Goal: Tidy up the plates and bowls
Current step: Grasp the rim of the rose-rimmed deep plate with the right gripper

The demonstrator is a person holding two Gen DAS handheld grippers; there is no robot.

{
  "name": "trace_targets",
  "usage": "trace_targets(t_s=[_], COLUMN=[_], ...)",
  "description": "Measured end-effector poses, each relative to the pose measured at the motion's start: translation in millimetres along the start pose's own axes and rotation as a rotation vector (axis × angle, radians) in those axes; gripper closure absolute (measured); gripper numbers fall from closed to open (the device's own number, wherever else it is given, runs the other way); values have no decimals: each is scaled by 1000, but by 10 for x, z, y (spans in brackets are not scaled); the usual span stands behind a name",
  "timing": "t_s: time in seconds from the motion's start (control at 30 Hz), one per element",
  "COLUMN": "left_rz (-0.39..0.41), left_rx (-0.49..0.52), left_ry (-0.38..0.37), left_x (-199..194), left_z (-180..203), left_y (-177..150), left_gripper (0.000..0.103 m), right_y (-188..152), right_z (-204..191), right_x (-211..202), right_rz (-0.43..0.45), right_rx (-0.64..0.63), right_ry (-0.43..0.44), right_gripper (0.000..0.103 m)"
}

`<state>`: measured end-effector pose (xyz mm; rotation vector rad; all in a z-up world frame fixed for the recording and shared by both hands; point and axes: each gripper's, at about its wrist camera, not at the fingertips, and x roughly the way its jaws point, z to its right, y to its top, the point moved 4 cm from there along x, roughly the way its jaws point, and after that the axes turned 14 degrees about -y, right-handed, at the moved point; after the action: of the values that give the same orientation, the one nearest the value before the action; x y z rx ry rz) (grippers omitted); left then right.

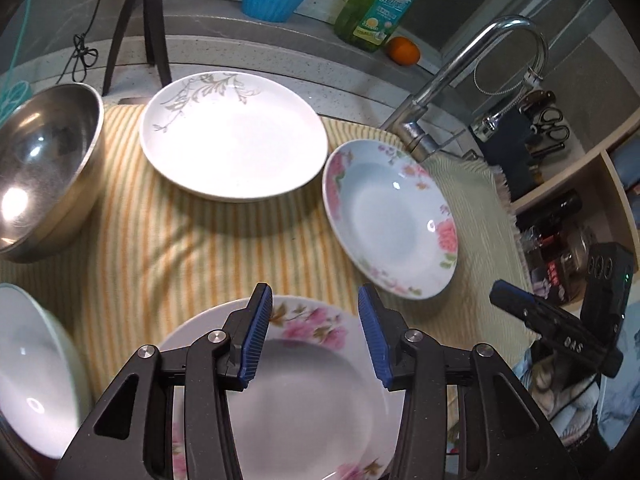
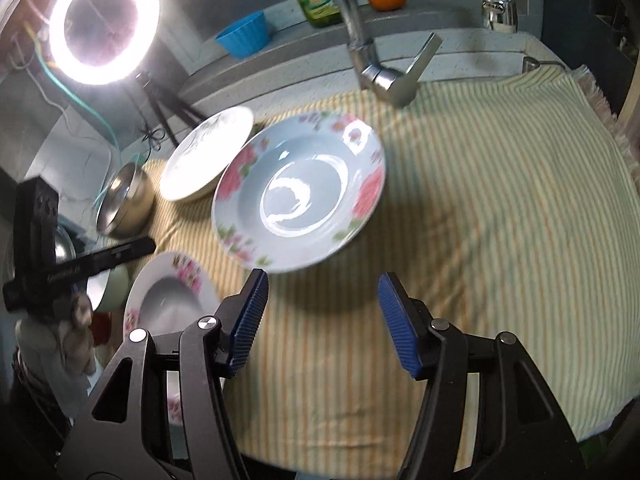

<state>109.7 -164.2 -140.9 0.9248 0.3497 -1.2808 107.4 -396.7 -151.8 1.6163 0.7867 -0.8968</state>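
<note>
Our left tongs (image 1: 314, 334) hang part open with nothing gripped, directly over the near flowered plate (image 1: 304, 384) – its rim lies just ahead of the tips. Our right tongs (image 2: 322, 322) gape wider, also empty; the blue-centred rose plate (image 2: 300, 192) sits just ahead of them on the striped cloth (image 2: 480, 240) covering the counter, so the right hand is nearer it. Beyond lie the white leaf-pattern plate (image 1: 234, 136) and steel bowl (image 1: 44, 168) – the tap (image 1: 440, 92) overhangs the far edge.

We see a ring light (image 2: 105, 24) flaring white, glare on the blurred floral plate (image 2: 300, 192), soft shadows on the striped cloth (image 2: 500, 200), and dark, bent fisheye edges.
</note>
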Motion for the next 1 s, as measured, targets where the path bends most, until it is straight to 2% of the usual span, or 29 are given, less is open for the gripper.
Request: trace_targets(t_s=[0.2, 0.43, 0.5, 0.63, 0.7, 0.83, 1.0], left_rz=[25, 46, 46, 42, 39, 32, 19], left_rx=[-51, -79, -87, -111, -117, -123, -116], left_ry=[-16, -2, 6, 9, 12, 12, 15], left_x=[239, 387, 434, 496, 516, 559, 608], left_z=[63, 65, 51, 17, 10, -11, -15], left_y=[73, 167, 188, 214, 225, 244, 278], left_gripper=[60, 63, 63, 66, 68, 77, 79], right_y=[369, 636, 686, 762, 790, 825, 857], right_z=[141, 188, 181, 180, 163, 127, 70], right_x=[278, 653, 734, 870, 924, 1002, 1050], right_rz=[-8, -61, -73, -95, -105, -123, -133], right_rx=[-65, -93, -97, -107, -114, -132, -150], right_ry=[-21, 8, 16, 24, 29, 41, 54], right_gripper=[44, 61, 66, 70, 76, 78, 81])
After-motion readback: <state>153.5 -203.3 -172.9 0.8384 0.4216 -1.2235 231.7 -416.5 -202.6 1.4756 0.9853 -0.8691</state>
